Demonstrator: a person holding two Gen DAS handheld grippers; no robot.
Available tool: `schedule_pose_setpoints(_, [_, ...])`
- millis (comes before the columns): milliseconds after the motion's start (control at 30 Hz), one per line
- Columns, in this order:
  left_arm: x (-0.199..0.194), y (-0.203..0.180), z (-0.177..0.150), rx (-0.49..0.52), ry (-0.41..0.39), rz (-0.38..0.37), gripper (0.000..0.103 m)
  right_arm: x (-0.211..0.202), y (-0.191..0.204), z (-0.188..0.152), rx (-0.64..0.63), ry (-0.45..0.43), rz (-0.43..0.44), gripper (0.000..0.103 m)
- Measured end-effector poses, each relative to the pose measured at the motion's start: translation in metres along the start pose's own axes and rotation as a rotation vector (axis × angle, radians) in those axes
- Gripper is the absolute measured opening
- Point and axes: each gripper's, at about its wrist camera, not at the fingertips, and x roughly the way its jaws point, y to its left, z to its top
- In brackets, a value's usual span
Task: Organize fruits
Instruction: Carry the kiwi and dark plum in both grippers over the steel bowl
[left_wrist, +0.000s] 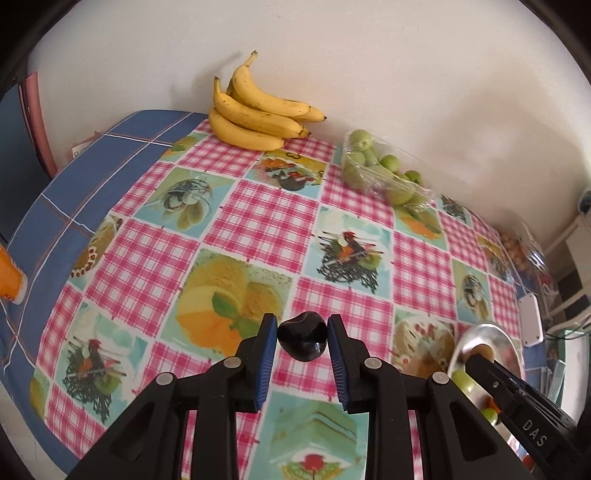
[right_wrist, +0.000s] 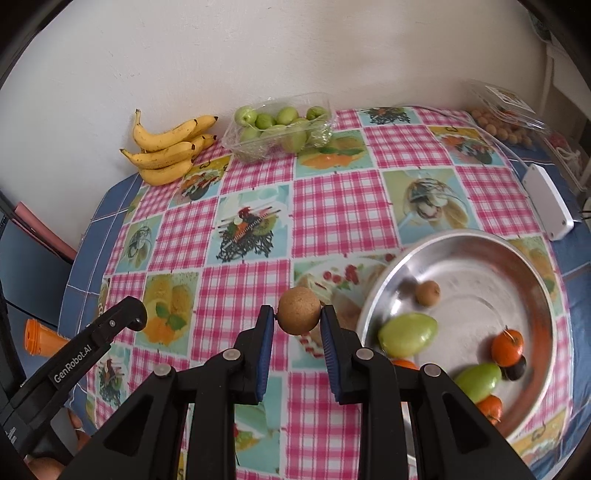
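Black jaws with blue pads fill the bottom of the left wrist view, where the left gripper (left_wrist: 302, 341) is clamped on a small glossy dark-purple plum-like fruit (left_wrist: 302, 340), held above the pink checked tablecloth (left_wrist: 258, 221) at lower centre. Its skin looks smooth and probably slippery, its flesh soft, so a light squeeze across the widest part seems wisest. Ripe yellow bananas (left_wrist: 255, 110) lie at upper centre. In the right wrist view, the right gripper (right_wrist: 298, 314) pinches a round rough brown fruit (right_wrist: 299, 311) at its middle, lower centre; it looks light, firm and grippy. At lower right, the round shiny metal bowl (right_wrist: 480, 240) holds green, orange and dark fruits.
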Motion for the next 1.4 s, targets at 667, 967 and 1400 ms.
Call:
schedule_pose_setpoints(667, [-0.025, -0.025, -0.026, -0.012, -0.004, -0.071, 0.030, -0.027, -0.032, -0.033, 0.002, 0.004, -0.059, 0.027])
schedule_pose_setpoints(967, [-0.009, -0.065, -0.041, 0.032, 0.046, -0.097, 0.030, -0.011, -0.071, -0.038, 0.079, 0.069, -0.086, 0.027])
schedule_pose_setpoints(1400, [-0.001, -0.153, -0.079, 0.210, 0.104, -0.185, 0.030, -0.023, -0.160, -0.050, 0.268, 0.077, -0.148, 0.027])
